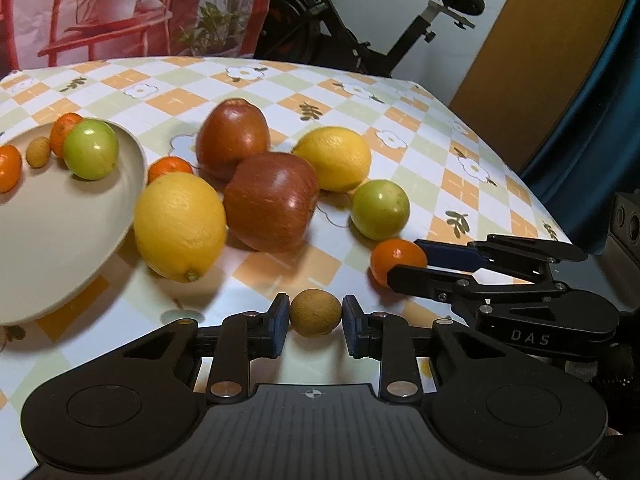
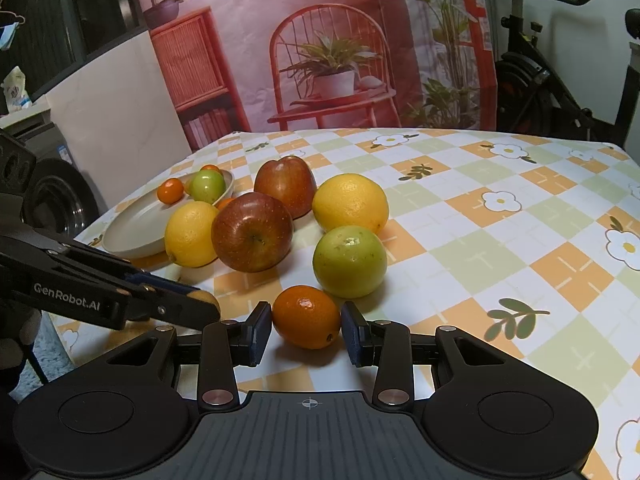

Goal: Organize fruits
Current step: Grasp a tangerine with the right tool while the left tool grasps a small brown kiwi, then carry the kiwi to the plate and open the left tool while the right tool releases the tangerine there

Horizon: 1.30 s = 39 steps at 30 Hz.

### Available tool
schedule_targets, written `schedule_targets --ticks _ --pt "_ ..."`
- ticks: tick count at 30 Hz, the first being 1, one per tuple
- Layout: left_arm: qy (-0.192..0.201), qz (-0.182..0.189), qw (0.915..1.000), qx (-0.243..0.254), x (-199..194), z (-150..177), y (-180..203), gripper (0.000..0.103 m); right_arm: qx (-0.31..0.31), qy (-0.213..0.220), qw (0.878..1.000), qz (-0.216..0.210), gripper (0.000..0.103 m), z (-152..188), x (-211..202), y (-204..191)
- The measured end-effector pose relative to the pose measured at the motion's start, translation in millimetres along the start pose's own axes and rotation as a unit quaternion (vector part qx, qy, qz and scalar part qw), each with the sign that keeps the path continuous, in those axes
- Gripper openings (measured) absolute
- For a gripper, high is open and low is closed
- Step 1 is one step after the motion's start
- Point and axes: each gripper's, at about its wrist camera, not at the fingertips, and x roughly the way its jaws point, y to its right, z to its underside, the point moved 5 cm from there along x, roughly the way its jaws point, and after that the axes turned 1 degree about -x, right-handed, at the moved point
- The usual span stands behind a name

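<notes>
My left gripper (image 1: 316, 317) is shut on a small brown round fruit (image 1: 316, 312) near the table's front edge. My right gripper (image 2: 307, 326) is shut on a small orange mandarin (image 2: 307, 316), also seen in the left wrist view (image 1: 394, 261). A beige plate (image 1: 52, 232) at the left holds a green fruit (image 1: 91, 149), two mandarins and a small brown fruit (image 1: 38, 152). Two red apples (image 1: 271, 200), two lemons (image 1: 180, 226) and a green fruit (image 1: 380, 209) lie on the cloth beside the plate.
Another mandarin (image 1: 170, 168) lies between the plate and the near lemon. The checked tablecloth (image 2: 500, 240) stretches open to the right. An exercise bike (image 1: 360, 36) stands behind the table. A printed backdrop (image 2: 320, 40) hangs at the far edge.
</notes>
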Motion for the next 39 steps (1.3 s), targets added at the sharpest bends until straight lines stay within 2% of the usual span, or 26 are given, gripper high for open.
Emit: schedule_targets --ticks 16,30,39 --pt "0.049 -0.048 0.9976 0.005 -26.8 -11.5 -9.4 0.030 0.000 0.006 1.000 -0.007 0.034 -10.5 -5.6 -6.9" --pt "0.100 -0.079 0.9918 -0.011 -60.9 -25.2 -33.6 0.030 -0.033 0.026 0.999 -0.025 0.034 -64.0 -9.6 -33.3" --pt "0.129 -0.124 0.9833 -0.034 -88.6 -42.9 -82.8 0.030 -0.084 0.022 0.995 -0.041 0.034 -110.2 20.7 -65.0"
